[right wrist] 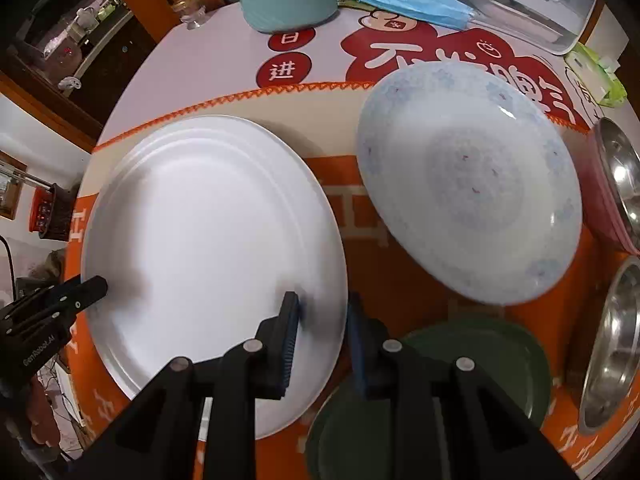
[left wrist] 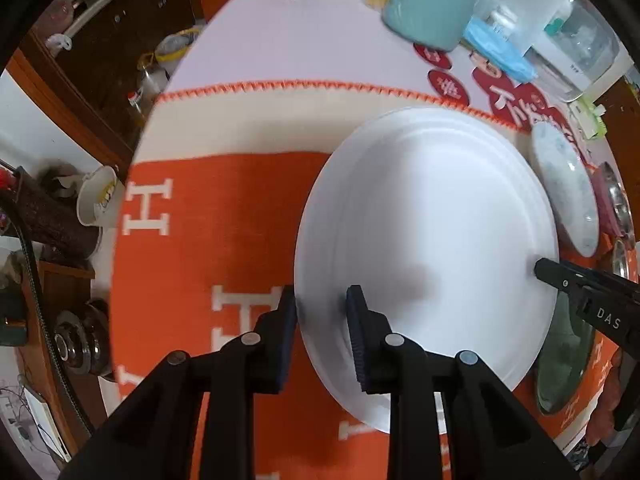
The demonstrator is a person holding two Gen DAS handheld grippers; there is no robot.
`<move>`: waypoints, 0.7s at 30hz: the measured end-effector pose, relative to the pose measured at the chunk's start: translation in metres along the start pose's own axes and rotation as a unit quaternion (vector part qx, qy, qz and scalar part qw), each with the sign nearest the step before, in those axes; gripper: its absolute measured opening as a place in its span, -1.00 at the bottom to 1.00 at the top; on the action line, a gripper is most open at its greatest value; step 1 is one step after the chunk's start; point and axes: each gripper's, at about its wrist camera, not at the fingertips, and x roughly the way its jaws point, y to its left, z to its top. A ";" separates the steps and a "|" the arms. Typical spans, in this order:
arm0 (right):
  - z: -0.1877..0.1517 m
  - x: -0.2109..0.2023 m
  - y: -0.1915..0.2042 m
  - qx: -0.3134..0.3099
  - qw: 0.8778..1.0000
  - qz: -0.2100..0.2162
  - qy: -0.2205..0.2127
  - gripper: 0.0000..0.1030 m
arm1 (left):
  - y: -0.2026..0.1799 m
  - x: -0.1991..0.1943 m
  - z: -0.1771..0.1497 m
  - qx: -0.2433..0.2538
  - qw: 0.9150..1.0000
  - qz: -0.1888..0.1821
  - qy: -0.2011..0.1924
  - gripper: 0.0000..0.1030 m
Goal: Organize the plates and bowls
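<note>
Gripping now: left gripper (left wrist: 322, 312) and right gripper (right wrist: 323, 314) are each nearly closed, pinching opposite edges of the large round white plate (right wrist: 208, 248), one pad above the rim and one below.
Doing it well: I would keep both pinches level and lift evenly, so the smooth rim does not slip.
Plate look: glossy, plain white, shallow, with stepped rings inside the rim.
Plate place: on the orange blanket with white H letters (left wrist: 224, 200), left of the other dishes.
Nearby: dark green round plate (right wrist: 472, 368) just beside; pale blue flower-patterned plate (right wrist: 472, 184) farther back.
</note>
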 end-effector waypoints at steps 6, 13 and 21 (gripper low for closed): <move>-0.024 -0.039 0.006 -0.020 1.000 -0.005 -0.005 -0.54 | 0.001 -0.048 -0.030 0.018 1.000 0.001 -0.014 -0.56; -0.082 -0.064 0.005 -0.043 0.999 0.000 0.013 -0.53 | -0.006 -0.085 -0.107 0.040 0.999 -0.023 0.000 -0.54; -0.168 -0.073 -0.001 -0.086 0.996 -0.005 0.038 -0.52 | -0.016 -0.094 -0.193 0.050 0.997 -0.035 0.037 -0.52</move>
